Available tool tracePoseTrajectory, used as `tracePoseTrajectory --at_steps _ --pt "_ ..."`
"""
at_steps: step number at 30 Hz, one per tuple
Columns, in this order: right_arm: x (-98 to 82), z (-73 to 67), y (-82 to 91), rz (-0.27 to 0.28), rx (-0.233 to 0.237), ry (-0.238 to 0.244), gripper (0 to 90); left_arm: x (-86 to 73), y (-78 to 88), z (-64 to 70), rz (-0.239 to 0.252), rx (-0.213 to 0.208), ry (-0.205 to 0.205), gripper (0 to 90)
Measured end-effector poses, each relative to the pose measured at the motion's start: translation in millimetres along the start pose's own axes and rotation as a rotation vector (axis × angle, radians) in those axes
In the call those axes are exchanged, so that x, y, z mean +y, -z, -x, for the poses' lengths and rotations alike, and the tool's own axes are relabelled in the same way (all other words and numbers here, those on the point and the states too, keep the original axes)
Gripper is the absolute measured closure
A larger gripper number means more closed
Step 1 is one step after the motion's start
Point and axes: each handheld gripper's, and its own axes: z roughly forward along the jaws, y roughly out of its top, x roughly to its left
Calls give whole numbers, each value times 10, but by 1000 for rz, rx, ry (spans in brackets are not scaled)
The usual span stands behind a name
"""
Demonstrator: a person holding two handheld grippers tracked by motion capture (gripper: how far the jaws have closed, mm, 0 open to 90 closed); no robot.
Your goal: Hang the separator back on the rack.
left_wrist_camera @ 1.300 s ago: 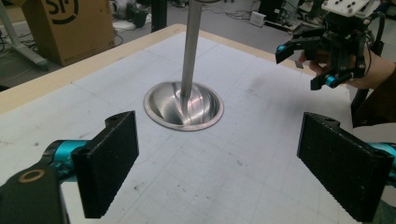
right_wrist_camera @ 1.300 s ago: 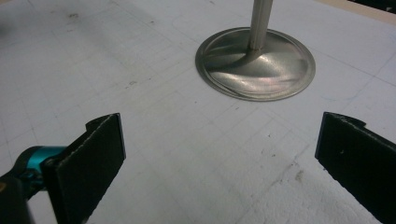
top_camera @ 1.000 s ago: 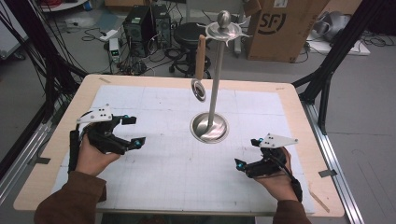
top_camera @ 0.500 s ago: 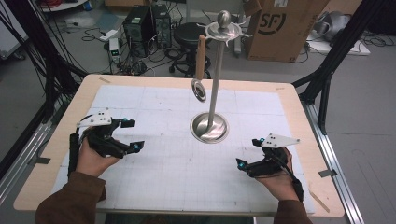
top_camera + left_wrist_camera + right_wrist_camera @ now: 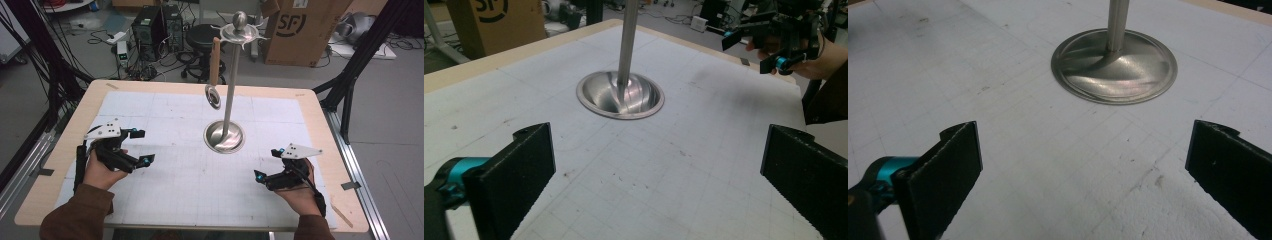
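Note:
A steel utensil stand [image 5: 233,75] rises from a round dished base [image 5: 224,136] in the middle of the white gridded mat [image 5: 165,115]. A spoon with a wooden handle [image 5: 214,67] hangs from a hook on the stand's top disc, its bowl well above the mat. My left gripper [image 5: 142,146] hovers open at the mat's left, empty, its jaws facing the base [image 5: 620,95]. At the front right, my right gripper [image 5: 268,163] is open and holds nothing. Its jaws [image 5: 1083,170] frame bare mat short of the base [image 5: 1114,65]. The right gripper [image 5: 774,42] also appears far off in the left gripper view.
The wooden table [image 5: 320,115] ends close behind the stand. Beyond it on the floor stand a cardboard box [image 5: 300,27], a black stool [image 5: 202,37], computer cases [image 5: 155,22] and cables. Black frame legs [image 5: 350,75] rise at the right.
My left gripper has drifted slightly toward the person. The right gripper, stand and spoon have not moved.

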Motion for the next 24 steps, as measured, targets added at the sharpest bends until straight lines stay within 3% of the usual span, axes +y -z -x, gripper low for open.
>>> tracePoseTrajectory --at_steps 24 --pt "9 -14 -14 0 2 -3 4 -53 -39 -7 -32 7 3 16"
